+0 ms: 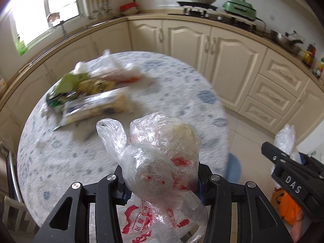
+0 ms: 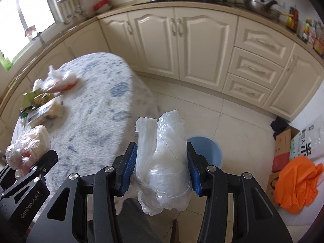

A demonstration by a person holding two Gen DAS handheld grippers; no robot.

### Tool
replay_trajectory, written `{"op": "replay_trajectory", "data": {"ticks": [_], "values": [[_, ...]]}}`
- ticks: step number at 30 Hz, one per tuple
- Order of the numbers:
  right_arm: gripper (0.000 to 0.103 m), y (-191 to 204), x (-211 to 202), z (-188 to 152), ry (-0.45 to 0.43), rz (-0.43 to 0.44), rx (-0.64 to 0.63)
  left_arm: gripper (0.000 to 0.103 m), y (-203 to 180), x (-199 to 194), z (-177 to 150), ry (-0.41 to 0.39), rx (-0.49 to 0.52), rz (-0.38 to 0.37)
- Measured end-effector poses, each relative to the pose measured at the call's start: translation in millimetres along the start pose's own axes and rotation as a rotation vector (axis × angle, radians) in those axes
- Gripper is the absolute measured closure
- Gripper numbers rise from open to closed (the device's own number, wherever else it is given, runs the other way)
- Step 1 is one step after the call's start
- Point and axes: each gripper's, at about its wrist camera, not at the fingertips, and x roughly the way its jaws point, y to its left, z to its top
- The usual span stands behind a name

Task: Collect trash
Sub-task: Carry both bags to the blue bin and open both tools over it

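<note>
- Trash is split between the hands and the surface (image 1: 182, 85): each hand carries one bundle, and a pile of wrappers (image 1: 91, 93) lies on the cloth at about ten o'clock in the left wrist view.
- Left gripper (image 1: 162, 184) has its fingers part-closed on a crumpled clear bag with red print (image 1: 160, 162), which bulges up and forward between them.
- Right gripper (image 2: 160, 172) has its blue-padded fingers pressed on both sides of a clear plastic bag (image 2: 164, 162), which stands upright in the gap.
- A blue bin (image 2: 204, 151) sits on the floor at about one o'clock from the right fingers, just beyond the bag.
- Judged from this, two pieces are picked up but not yet dropped, and the wrapper pile remains to collect.
</note>
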Motion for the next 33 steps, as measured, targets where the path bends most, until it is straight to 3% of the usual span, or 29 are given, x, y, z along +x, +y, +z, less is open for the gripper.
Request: {"op": "replay_trajectory", "data": {"ticks": [10,16,21,28,33], "values": [[0.055,-98.0,8.9,10.0,0.022,-0.140,0.156,0.059,-103.2,42.9,34.0,0.044,0.159,-0.180],[0.055,-142.9,17.7,8.4,0.051,-0.207,0.237,0.056,-153.6,73.6,47.6,0.070,0.255,-0.217],[0.055,-165.5,22.2,6.1,0.077,-0.240,0.278,0.052,-173.4,105.5,61.2,0.106,0.296,-0.240],[0.055,-177.7,31.2,6.4,0.097,-0.247,0.294,0.024,-180.0,127.0,83.2,0.094,0.295,-0.196],[0.055,-168.6,39.0,11.8,0.104,-0.223,0.267,0.022,-175.5,122.1,78.6,0.086,0.274,-0.175]]}}
